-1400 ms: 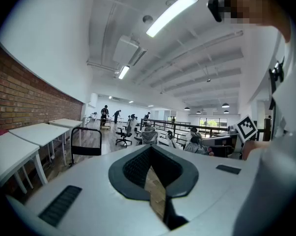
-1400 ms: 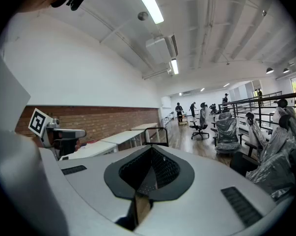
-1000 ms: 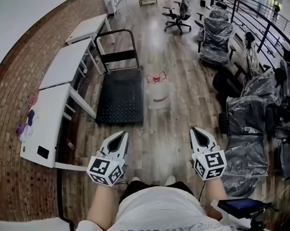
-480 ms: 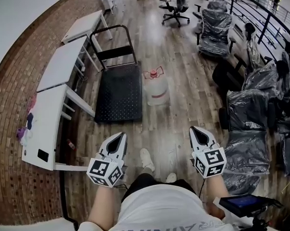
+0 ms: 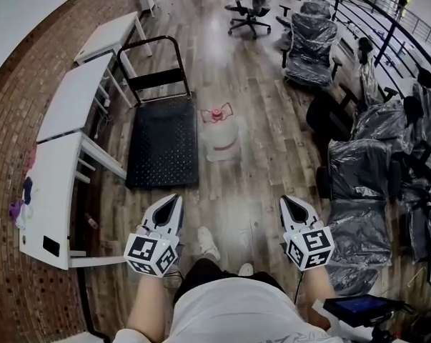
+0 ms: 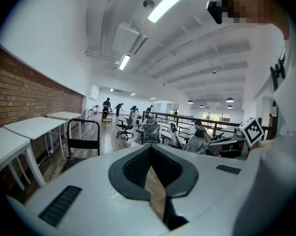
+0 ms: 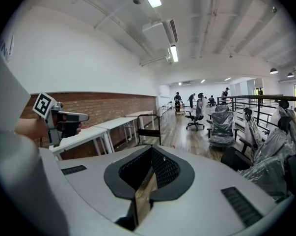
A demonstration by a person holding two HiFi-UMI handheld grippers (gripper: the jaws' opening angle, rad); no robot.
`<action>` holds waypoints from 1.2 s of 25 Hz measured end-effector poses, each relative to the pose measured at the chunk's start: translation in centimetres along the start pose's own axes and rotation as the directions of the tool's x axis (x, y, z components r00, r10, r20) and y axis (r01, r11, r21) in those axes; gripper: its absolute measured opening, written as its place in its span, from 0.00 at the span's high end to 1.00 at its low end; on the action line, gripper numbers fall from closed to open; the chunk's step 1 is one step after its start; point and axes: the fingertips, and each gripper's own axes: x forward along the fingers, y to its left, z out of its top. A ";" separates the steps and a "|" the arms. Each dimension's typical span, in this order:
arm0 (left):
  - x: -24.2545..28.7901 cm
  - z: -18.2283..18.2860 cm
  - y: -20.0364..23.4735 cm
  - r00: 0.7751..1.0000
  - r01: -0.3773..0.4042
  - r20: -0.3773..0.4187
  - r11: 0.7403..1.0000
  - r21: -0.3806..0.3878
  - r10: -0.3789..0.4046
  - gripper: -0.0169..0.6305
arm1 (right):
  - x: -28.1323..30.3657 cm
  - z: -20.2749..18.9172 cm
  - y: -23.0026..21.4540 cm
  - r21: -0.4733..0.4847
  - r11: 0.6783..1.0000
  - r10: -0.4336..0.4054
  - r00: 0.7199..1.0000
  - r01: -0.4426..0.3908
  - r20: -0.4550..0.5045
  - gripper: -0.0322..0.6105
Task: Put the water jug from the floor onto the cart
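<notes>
**Head view:** the left gripper (image 5: pixel 174 200) and right gripper (image 5: pixel 290 201) are both clenched and empty. The water jug (image 5: pixel 220 136) stands on the floor (image 5: pixel 247 191), ahead of and between both grippers, just beside the cart (image 5: pixel 163 148) (not on it).

**Left gripper view:** the jaws are closed together. The cart's handle is ahead, to the left.

**Right gripper view:** the jaws are closed together, with the cart ahead.

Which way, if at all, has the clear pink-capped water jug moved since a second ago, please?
No: the clear pink-capped water jug still stands just right of the black platform cart, as before.
</notes>
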 end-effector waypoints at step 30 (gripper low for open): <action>10.5 2.5 24.5 1.000 -0.027 -0.004 0.990 -0.137 0.027 0.97 | 26.3 11.5 6.8 -0.077 0.993 0.086 0.996 -0.089 -0.038 0.95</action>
